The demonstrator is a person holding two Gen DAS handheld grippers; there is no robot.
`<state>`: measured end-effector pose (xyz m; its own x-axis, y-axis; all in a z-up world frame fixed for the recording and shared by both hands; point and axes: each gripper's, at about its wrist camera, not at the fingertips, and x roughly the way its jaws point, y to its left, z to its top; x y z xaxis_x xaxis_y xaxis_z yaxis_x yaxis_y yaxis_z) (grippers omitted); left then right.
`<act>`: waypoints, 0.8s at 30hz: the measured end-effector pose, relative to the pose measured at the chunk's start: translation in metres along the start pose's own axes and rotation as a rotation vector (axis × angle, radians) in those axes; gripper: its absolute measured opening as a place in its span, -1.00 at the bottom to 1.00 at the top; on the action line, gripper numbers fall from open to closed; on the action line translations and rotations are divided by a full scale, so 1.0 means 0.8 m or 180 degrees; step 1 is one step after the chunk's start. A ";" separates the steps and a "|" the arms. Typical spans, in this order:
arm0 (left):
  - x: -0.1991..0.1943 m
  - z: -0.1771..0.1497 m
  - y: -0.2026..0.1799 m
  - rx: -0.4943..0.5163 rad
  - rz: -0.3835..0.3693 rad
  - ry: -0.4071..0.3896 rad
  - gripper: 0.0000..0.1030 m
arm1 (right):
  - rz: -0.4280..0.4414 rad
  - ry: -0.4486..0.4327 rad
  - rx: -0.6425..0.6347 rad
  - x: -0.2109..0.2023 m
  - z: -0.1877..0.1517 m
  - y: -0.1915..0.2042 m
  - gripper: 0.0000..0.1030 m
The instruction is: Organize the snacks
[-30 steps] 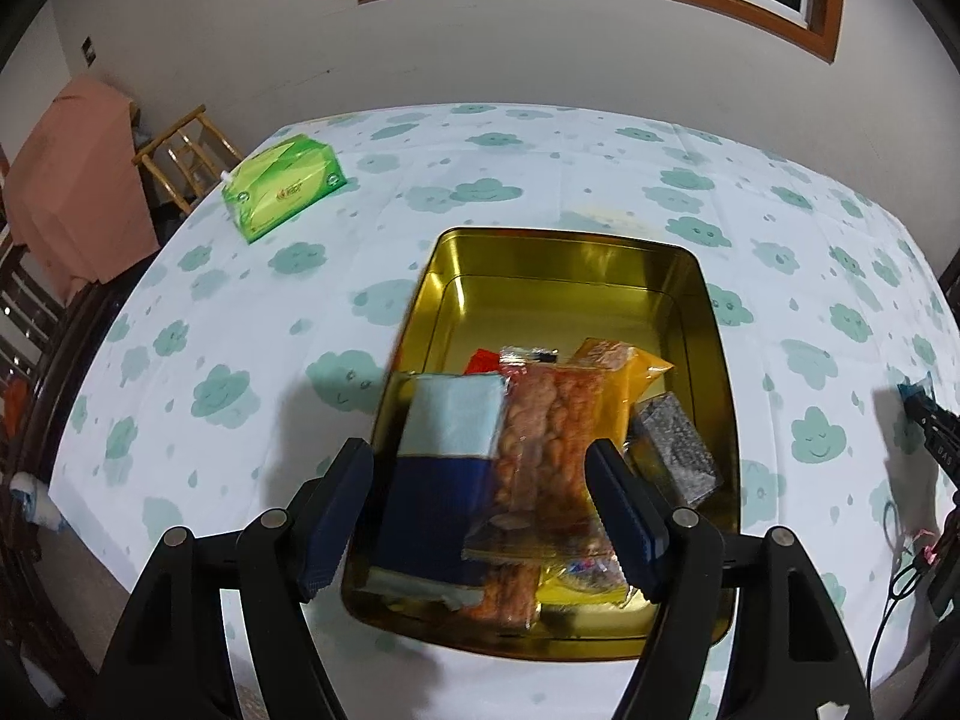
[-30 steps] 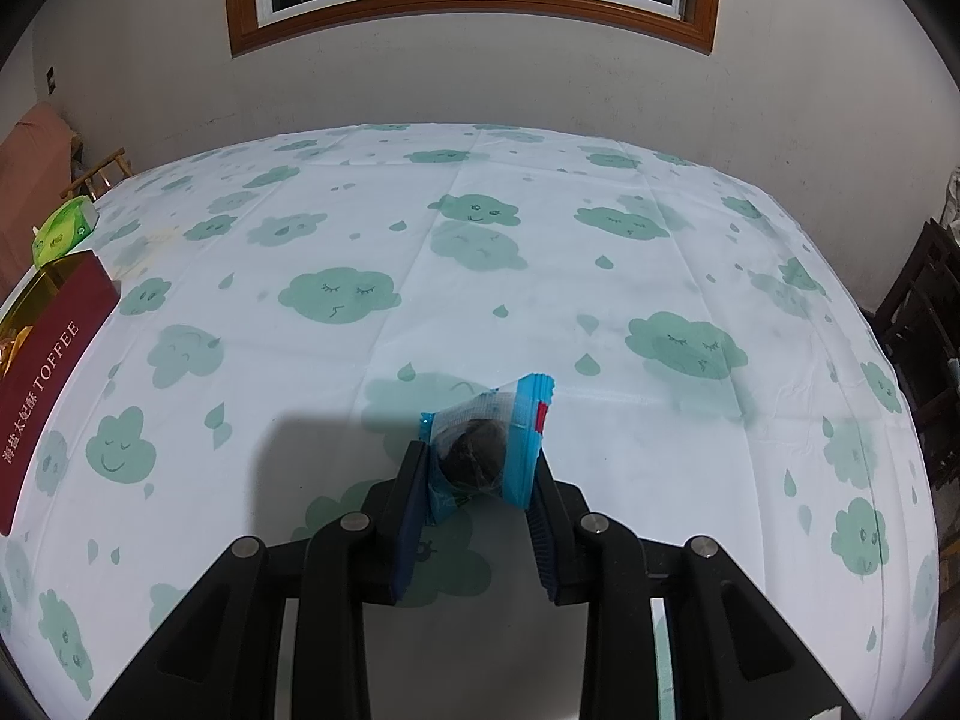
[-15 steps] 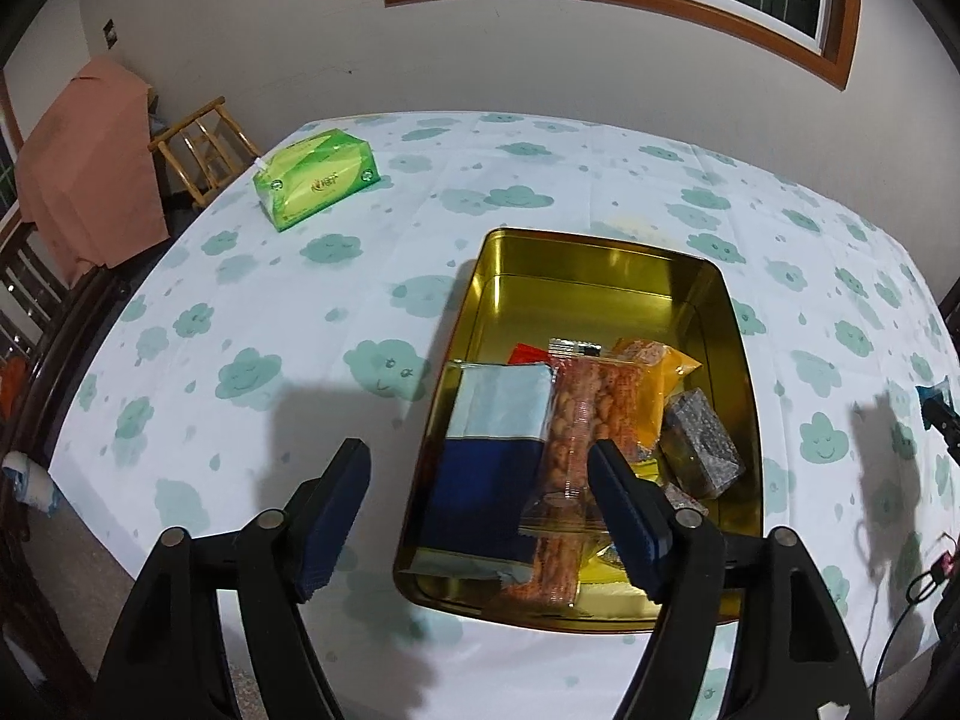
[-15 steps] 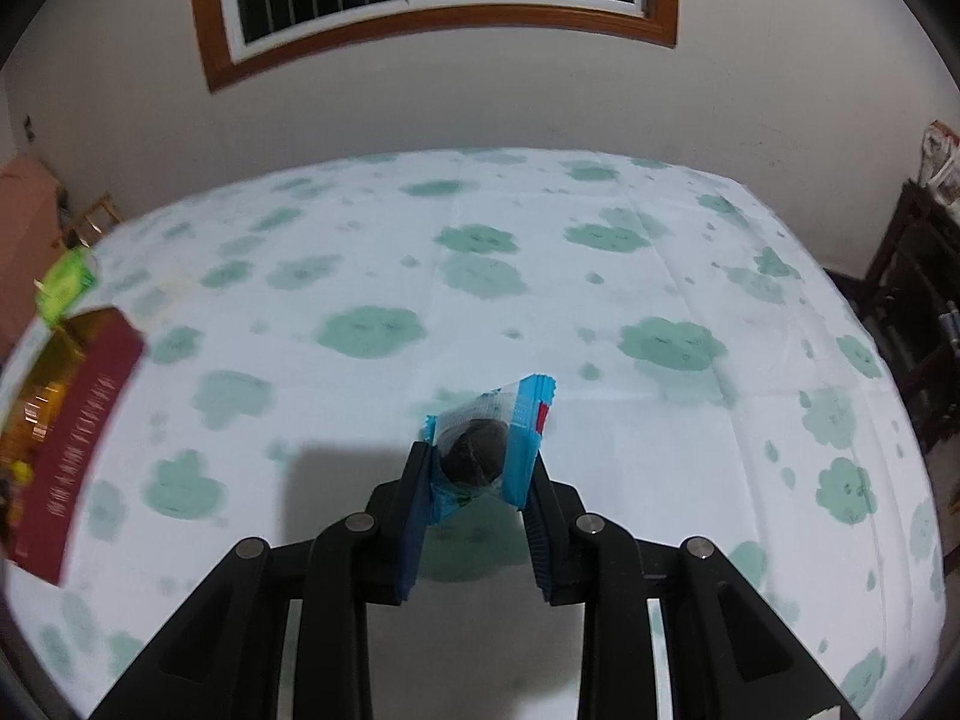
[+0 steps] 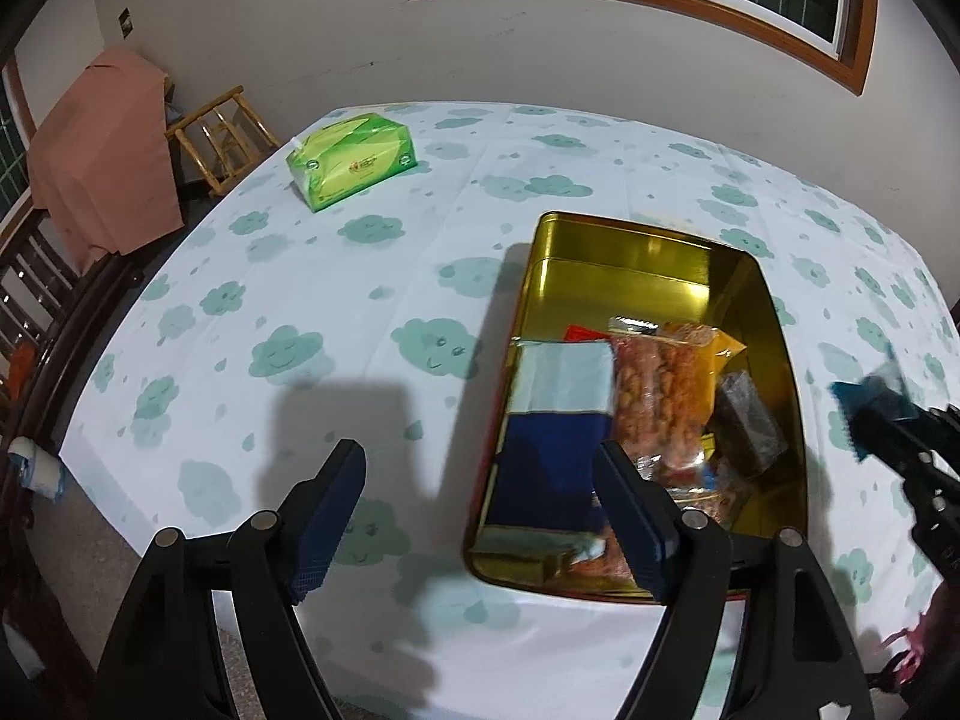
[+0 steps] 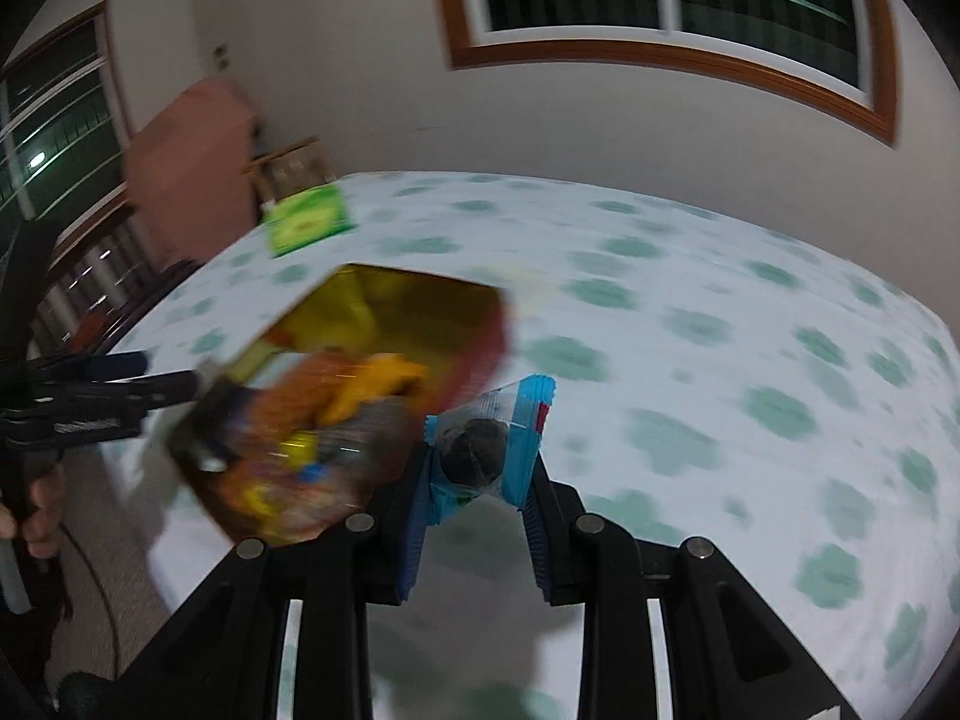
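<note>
Right gripper (image 6: 474, 516): clenched on a small blue snack packet (image 6: 489, 444) with a dark round piece showing through its clear panel. The packet is held above the bench (image 6: 720, 360), just beside the near right corner of the gold tin (image 6: 420, 300). This view is blurred.

Left gripper (image 5: 480, 516): released, nothing between its pads, hanging over the near edge of the bench beside the tin's left wall.

Gold tin: open, standing toward the near edge of the bench. Its near half holds a blue-and-pale packet (image 5: 555, 420), a clear bag of orange snacks (image 5: 660, 396), an orange-yellow packet (image 5: 723, 348) and a dark grey wrapped piece (image 5: 750, 426); its far half is bare metal.

Green tissue pack (image 5: 354, 159): at the far left corner of the bench, well apart from the tin.
</note>
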<state>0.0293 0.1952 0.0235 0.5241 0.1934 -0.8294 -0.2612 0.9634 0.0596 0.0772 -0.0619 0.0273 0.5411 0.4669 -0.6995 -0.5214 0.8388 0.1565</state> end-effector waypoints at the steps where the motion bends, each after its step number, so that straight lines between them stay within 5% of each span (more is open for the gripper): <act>1: 0.001 -0.001 0.003 -0.0010 0.0003 0.0006 0.46 | 0.0049 0.0013 -0.0050 0.006 0.004 0.014 -0.44; 9: 0.003 -0.009 0.025 -0.0093 0.0018 0.0033 0.46 | 0.0129 0.0173 -0.0240 0.042 0.015 0.070 -0.44; 24: 0.004 -0.012 0.018 -0.0030 0.0024 0.0040 0.46 | 0.0004 0.0322 -0.0241 0.079 0.018 0.091 -0.32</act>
<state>0.0195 0.2082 0.0161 0.5119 0.1982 -0.8359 -0.2726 0.9602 0.0607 0.0828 0.0325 0.0048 0.4731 0.4342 -0.7666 -0.5725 0.8129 0.1070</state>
